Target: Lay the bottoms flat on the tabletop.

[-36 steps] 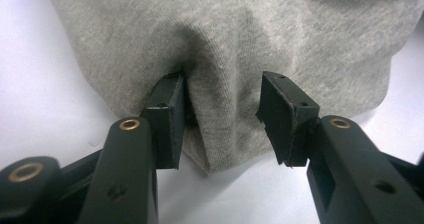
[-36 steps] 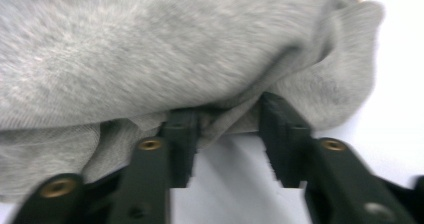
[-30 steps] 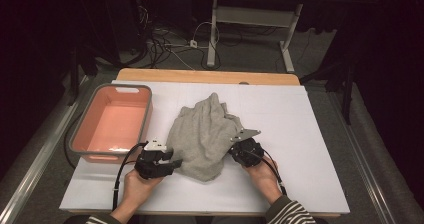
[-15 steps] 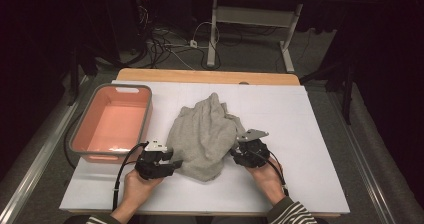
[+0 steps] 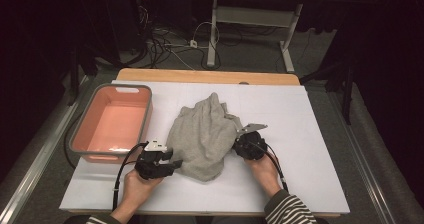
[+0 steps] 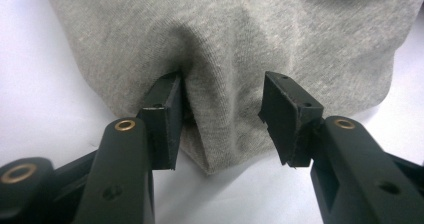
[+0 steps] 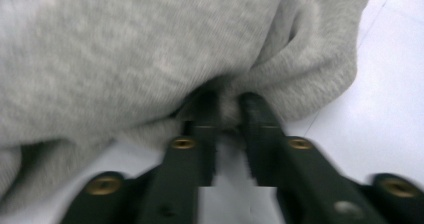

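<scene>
My right claw (image 5: 239, 143) has just been closing & pinches a fold of the grey cloth (image 5: 202, 134) mid-table, right of the pink tub (image 5: 145, 115); left claw (image 5: 172, 163) half open, cloth corner between jaws.

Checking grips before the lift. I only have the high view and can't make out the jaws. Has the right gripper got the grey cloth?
Observer: Yes. The right gripper has just been closing its jaws, and a fold of the grey cloth is pinched between them.
Operator: Left one?
Observer: The left gripper is open, its jaws astride a raised fold at the cloth's edge. One pad touches the fold and the other stands clear.
</scene>
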Demonstrator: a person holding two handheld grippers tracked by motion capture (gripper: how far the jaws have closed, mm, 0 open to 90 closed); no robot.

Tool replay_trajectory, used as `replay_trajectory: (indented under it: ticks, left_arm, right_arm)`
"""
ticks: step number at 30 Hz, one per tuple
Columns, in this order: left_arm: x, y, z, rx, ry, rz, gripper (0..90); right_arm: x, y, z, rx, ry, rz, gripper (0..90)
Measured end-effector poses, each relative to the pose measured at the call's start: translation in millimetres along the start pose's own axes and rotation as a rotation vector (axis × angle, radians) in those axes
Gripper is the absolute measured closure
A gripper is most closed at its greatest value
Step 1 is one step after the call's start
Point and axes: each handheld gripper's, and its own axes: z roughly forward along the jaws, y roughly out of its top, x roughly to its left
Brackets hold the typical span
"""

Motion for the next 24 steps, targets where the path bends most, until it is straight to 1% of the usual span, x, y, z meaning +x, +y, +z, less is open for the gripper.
replay_trajectory:
  ticks: [1,2,6,7,11,14,18,19,23,24]
  left_arm:
    - [-0.1,0.0,0.0,-0.001,-0.001,-0.001,49.6]
    - [-0.2,0.1,-0.2,0.0,-0.002,0.001,49.3]
    - [-0.4,0.0,-1.1,-0.001,-0.004,0.001,49.3]
    - [-0.1,0.0,-1.5,-0.003,-0.004,0.002,49.2]
    - [0.8,0.5,-1.8,-0.007,-0.007,-0.005,49.3]
    - [-0.3,0.9,-2.0,-0.008,0.0,0.001,49.3]
    - [0.4,1.1,-1.6,-0.01,0.0,-0.003,49.3]
    - [0.4,1.2,-1.4,-0.008,0.0,-0.002,49.3]
    - [0.0,1.1,-0.2,-0.005,0.002,-0.002,49.3]
    - [-0.1,1.1,-0.3,-0.005,0.002,-0.002,49.3]
  right_arm:
    - [-0.3,-0.4,-0.4,0.002,0.01,-0.004,86.3]
    - [-0.5,-0.3,-0.9,0.006,0.016,0.0,87.3]
    - [0.6,-0.1,-6.2,-0.005,0.022,-0.008,88.2]
    - [1.4,-0.3,-9.7,-0.007,0.029,-0.009,88.2]
    - [7.1,-3.6,-27.2,-0.02,0.037,-0.042,88.4]
    - [14.1,-9.2,-39.4,-0.025,0.045,-0.064,88.6]
    - [24.0,-22.3,-52.8,-0.019,0.078,-0.077,88.6]
    - [26.5,-27.2,-55.2,-0.016,0.094,-0.082,88.6]
    - [33.0,-35.8,-57.3,0.022,0.126,-0.098,86.7]
    - [32.7,-36.0,-57.9,0.013,0.129,-0.092,84.3]
